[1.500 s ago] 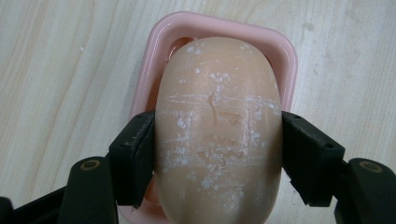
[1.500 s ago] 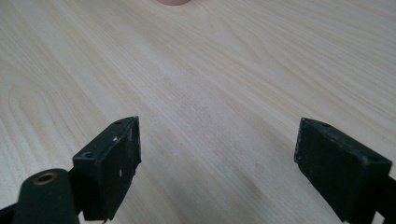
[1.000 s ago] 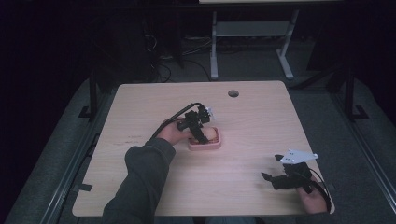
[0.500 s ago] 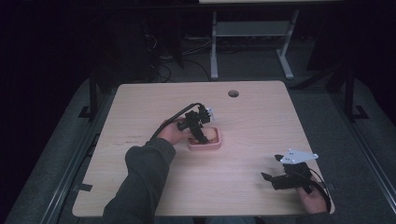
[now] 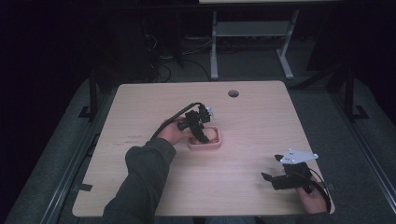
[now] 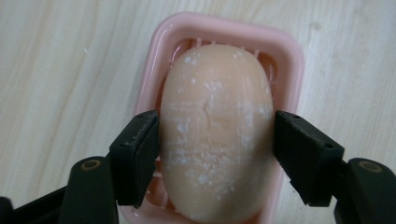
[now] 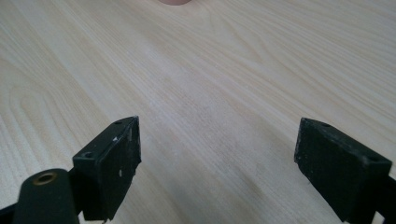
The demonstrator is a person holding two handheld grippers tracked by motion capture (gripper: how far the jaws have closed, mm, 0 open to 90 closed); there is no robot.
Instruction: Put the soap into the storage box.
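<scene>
A peach soap bar [image 6: 217,135], speckled white, lies in a pink soap dish [image 6: 289,60] near the middle of the table. My left gripper [image 6: 215,123] comes down over it, one jaw pressed against each long side of the bar. From the high view, the left gripper [image 5: 201,133] stands over the dish [image 5: 205,145] with the soap bar [image 5: 211,135] peeking out beside it. My right gripper [image 5: 272,168] rests low at the table's near right corner, open. Bare wood lies between the jaws of the right gripper [image 7: 217,158].
The light wooden table [image 5: 252,121] has a round cable hole [image 5: 233,93] near its far edge. A pink edge of the dish [image 7: 175,2] shows at the top of the right gripper view. Beyond the table stand dark floor and a white desk frame [image 5: 252,32].
</scene>
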